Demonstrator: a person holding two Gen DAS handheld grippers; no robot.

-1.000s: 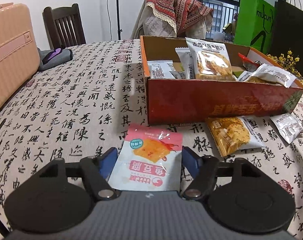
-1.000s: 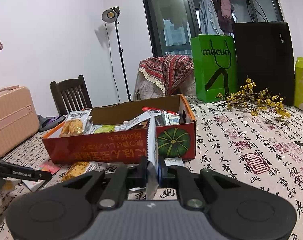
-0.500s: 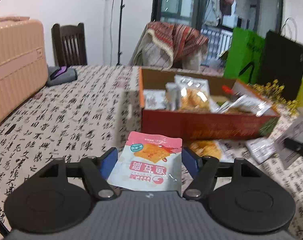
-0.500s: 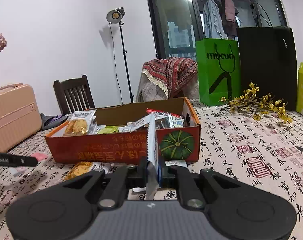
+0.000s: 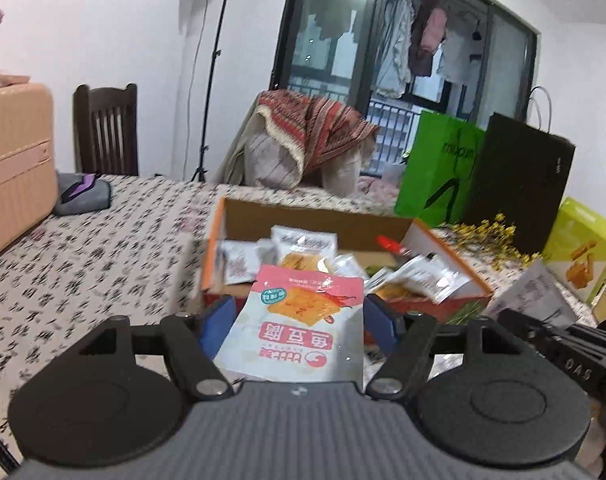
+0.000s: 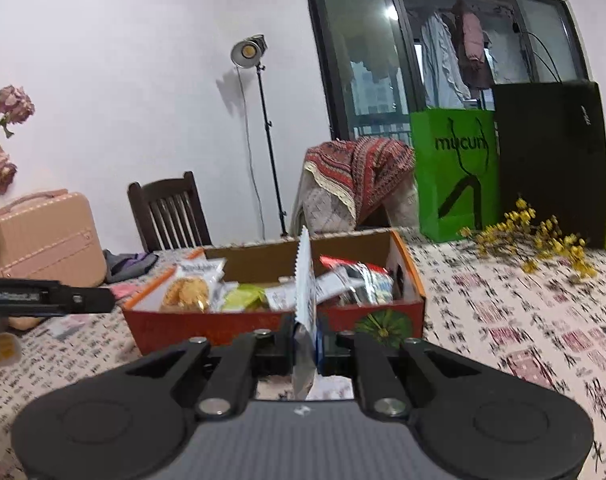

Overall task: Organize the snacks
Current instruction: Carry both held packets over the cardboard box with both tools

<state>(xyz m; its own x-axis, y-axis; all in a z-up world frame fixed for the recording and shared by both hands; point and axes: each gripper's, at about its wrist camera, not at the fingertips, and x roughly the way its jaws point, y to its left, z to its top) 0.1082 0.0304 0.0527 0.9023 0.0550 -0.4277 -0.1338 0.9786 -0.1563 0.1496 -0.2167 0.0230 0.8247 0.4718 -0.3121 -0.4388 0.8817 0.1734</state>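
Left gripper [image 5: 299,320]: black two-finger tool with blue pads, held above the table; jaws set fairly wide, clamped on the side edges of a flat pink-and-white snack pouch [image 5: 299,324].
Pink pouch: printed face up, lifted off the cloth, top edge towards the box, overlapping the near wall of the box in the left wrist view.
Right gripper [image 6: 305,344]: black, jaws narrow, pinching a thin silver-white foil packet [image 6: 305,304] edge-on.
Foil packet: stands upright between the pads, serrated top edge reaching above the box's near rim in the right wrist view; its lower end hangs below the jaws.
Box: shallow orange-red cardboard carton [image 6: 239,326], open top, pumpkin print at its near right corner; sits mid-table, just beyond both tools.
Box contents: a cracker bag with golden pieces [image 6: 187,290] at the left, a green sachet [image 6: 243,298] in the middle, silver-and-red wrappers [image 6: 355,280] at the right, all lying loosely, some leaning on each other.
Table: white cloth with black calligraphy [image 6: 503,320].
Far side: dark wooden chair [image 6: 169,210], patterned red throw over a second seat [image 6: 359,176], green paper bag [image 6: 455,172], black bag [image 6: 551,156], sprig of yellow flowers [image 6: 543,240].
Left edge: pink hard case [image 6: 43,232] on the table; grey pouch [image 6: 127,262] beside it.
Image quality: left wrist view blurred; package print unreadable.
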